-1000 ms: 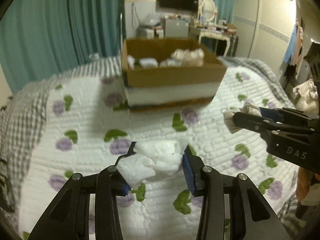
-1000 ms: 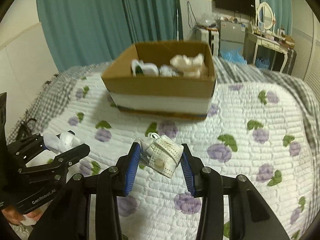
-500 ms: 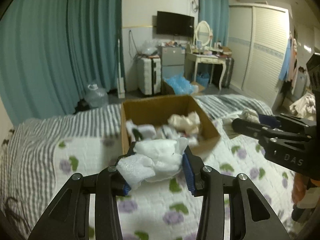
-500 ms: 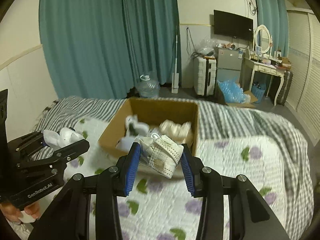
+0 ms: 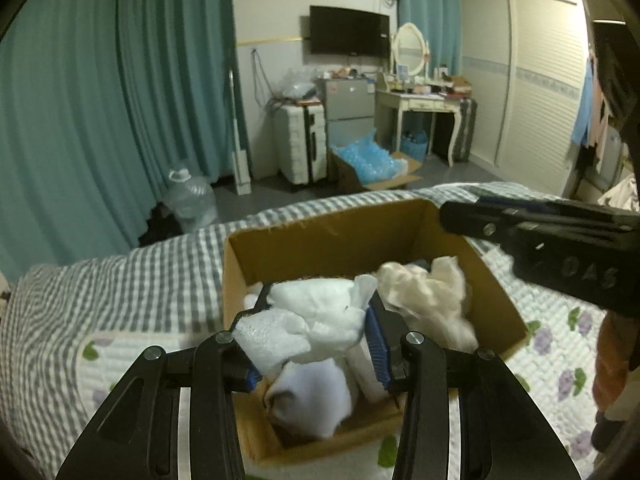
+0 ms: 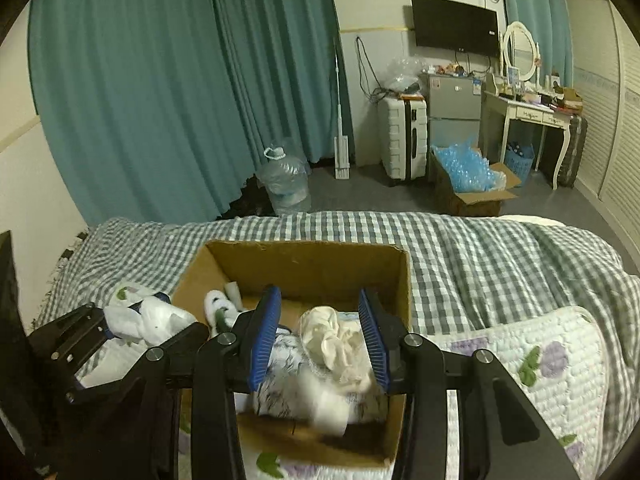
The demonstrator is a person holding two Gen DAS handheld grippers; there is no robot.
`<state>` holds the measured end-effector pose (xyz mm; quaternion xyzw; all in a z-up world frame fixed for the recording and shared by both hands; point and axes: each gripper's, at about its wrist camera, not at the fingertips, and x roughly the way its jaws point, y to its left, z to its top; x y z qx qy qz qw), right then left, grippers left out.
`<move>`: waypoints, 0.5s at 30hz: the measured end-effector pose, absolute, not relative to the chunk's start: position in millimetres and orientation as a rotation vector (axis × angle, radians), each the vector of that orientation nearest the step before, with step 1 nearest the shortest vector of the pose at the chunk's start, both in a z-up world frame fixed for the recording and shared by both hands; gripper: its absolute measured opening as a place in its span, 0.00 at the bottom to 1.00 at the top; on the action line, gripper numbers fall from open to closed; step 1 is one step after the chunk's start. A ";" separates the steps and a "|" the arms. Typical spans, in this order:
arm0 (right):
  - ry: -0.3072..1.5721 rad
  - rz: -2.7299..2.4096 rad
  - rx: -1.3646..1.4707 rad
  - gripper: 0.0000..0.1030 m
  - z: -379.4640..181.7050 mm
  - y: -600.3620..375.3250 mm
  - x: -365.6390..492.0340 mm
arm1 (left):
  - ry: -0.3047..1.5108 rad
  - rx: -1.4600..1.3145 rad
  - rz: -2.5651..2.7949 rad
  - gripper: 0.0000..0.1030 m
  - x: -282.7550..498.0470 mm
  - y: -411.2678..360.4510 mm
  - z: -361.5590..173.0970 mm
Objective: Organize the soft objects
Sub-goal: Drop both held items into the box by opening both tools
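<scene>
A brown cardboard box (image 5: 344, 236) stands on the bed and holds several soft white and cream items, such as a cream cloth (image 5: 424, 292). My left gripper (image 5: 312, 332) is shut on a white cloth bundle (image 5: 308, 324) and holds it over the box's near left part. In the right wrist view my right gripper (image 6: 320, 332) is open and empty over the box (image 6: 308, 264); a cream cloth (image 6: 336, 340) lies in the box below it. The left gripper with its white bundle (image 6: 148, 316) shows at the left there.
The bed has a white floral quilt (image 6: 560, 360) and a grey checked blanket (image 6: 480, 248). Beyond it stand teal curtains (image 6: 180, 80), a water jug (image 6: 284, 180), a suitcase (image 6: 404, 140) and an open box of blue plastic (image 6: 468, 176).
Both grippers moved forward over the box. The right gripper opened and let go of its white patterned item, which is now in the box. The left still holds its bundle.
</scene>
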<state>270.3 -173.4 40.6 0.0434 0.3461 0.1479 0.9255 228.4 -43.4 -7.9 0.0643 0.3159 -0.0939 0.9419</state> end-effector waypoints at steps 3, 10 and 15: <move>0.728 0.318 0.080 0.39 29.7 -167.9 280.7 | 0.643 0.127 -0.197 0.44 238.8 -44.7 -15.0; 0.704 0.282 0.056 0.63 25.5 -175.8 273.3 | 0.670 0.178 -0.180 0.62 245.5 -53.2 -28.5; 0.661 0.252 0.050 0.71 51.6 -192.2 247.8 | 0.672 0.182 -0.112 0.74 239.2 -53.9 -19.9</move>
